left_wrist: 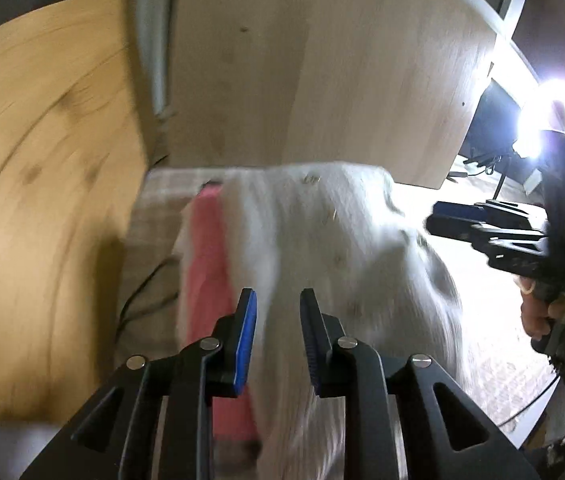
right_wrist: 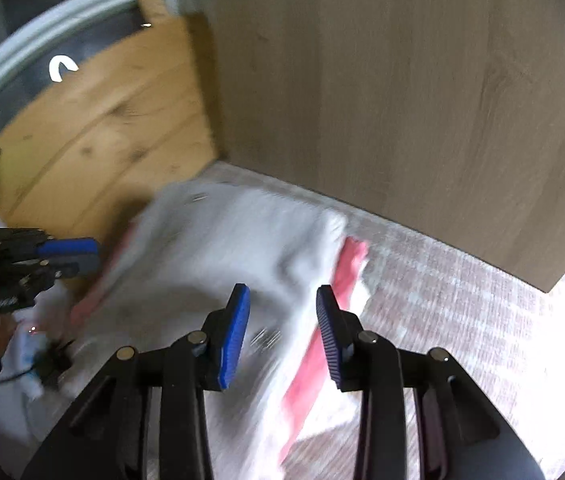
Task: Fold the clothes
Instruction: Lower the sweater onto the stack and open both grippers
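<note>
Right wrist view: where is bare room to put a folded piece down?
Free: the checked cloth surface between the pink-edged white garment and the grey-brown wooden panel. Crowded: the left side, with the left gripper and small clutter.

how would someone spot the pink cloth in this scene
Start at the big pale wood panel standing upright on the rug. A white garment lies at its foot. The pink cloth peeks out from under the garment's edges, the only bright colour among pale fabrics.
</note>
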